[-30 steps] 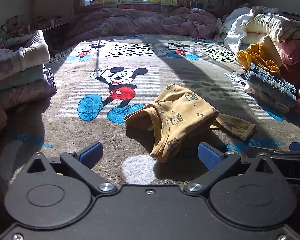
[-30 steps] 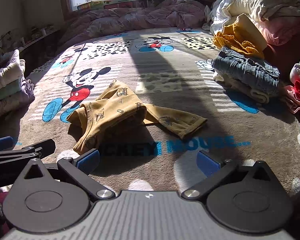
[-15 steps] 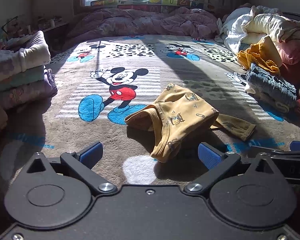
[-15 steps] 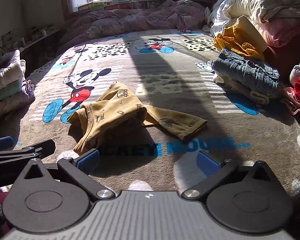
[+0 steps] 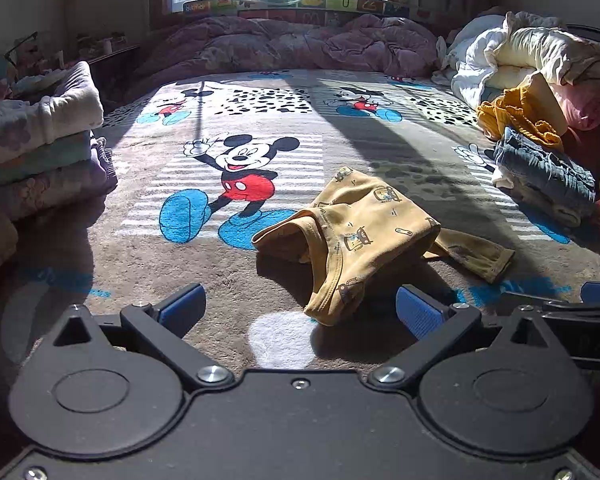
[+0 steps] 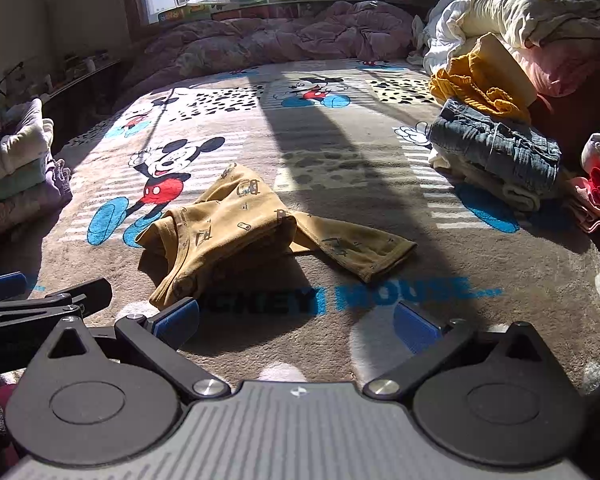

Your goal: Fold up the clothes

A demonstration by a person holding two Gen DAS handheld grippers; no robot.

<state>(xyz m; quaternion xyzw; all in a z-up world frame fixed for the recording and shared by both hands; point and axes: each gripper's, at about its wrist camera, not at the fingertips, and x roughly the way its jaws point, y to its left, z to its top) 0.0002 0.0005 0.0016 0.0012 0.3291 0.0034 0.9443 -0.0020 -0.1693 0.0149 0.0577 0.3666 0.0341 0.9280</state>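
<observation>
Both grippers wide open, holding nothing. Mustard printed shirt (image 5: 364, 236) lies crumpled just ahead of left gripper (image 5: 300, 308), sleeve (image 6: 356, 248) trailing toward right gripper (image 6: 296, 320); left is nearer the body.

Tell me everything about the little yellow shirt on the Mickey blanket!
The yellow shirt is mustard-coloured, soft knit-looking cloth with small printed cartoon pictures. It lies crumpled and half folded on the Mickey Mouse blanket, not flat. One long sleeve sticks out to the right with a ribbed cuff. A ribbed edge on the left gapes open and stands up a bit. Part is in sun, part in shadow. Only the blanket touches it; both grippers' jaws are open and hold nothing.
</observation>
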